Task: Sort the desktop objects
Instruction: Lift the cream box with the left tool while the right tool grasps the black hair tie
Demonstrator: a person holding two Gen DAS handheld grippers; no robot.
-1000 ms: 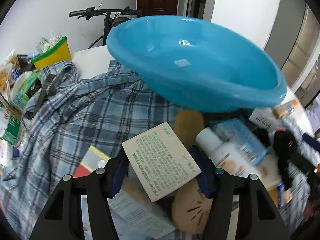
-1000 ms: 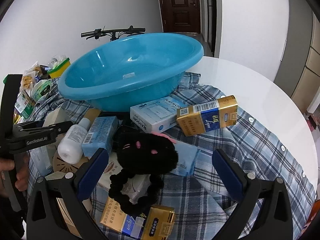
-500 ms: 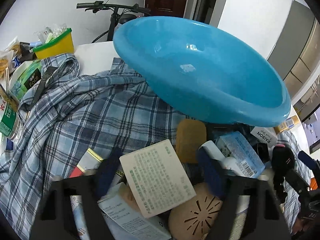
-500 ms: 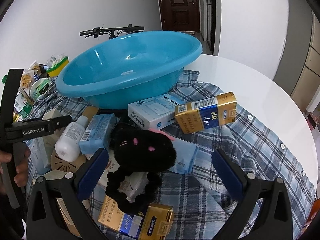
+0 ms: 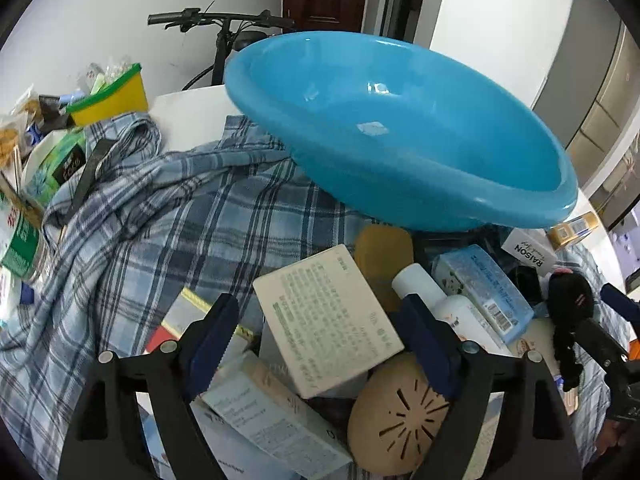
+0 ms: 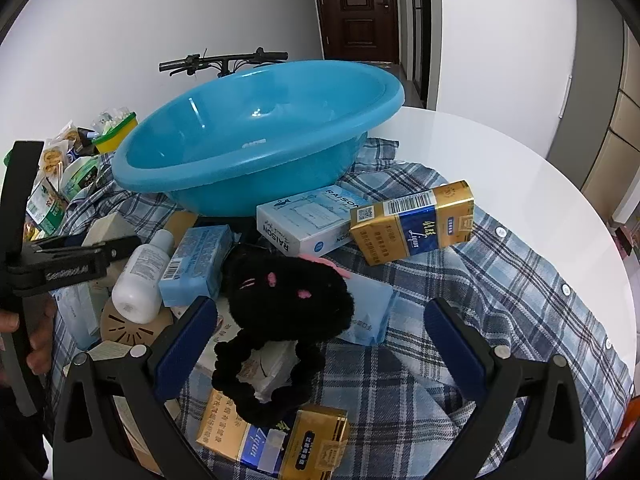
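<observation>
The step in hand looks like a pick from the pile. The left gripper [image 5: 320,336] sits over the cream box [image 5: 326,320], its jaws just opened wider, released, one pad on each side of the box and neither pressing it. The box lies tilted atop a long white carton [image 5: 272,420] and beside a tan vented disc [image 5: 400,420]. Next, I judge, the jaws must close squarely on the box's two long sides, then lift it clear without dragging the carton along.

The right gripper [image 6: 320,336] hangs with jaws spread wide, grasping nothing; the black plush toy [image 6: 288,296] lies between and just ahead of them, untouched, with a gold pack [image 6: 280,440] below it.

Just beyond the cream box stand a white bottle [image 5: 440,304] and a pale blue pack [image 5: 484,292]. Farther on, over the plaid shirt [image 5: 160,216], the blue basin [image 5: 400,128] rests tilted on the clutter, empty and the likely destination. The white table [image 6: 500,152] shows behind it, bare on the right.
</observation>
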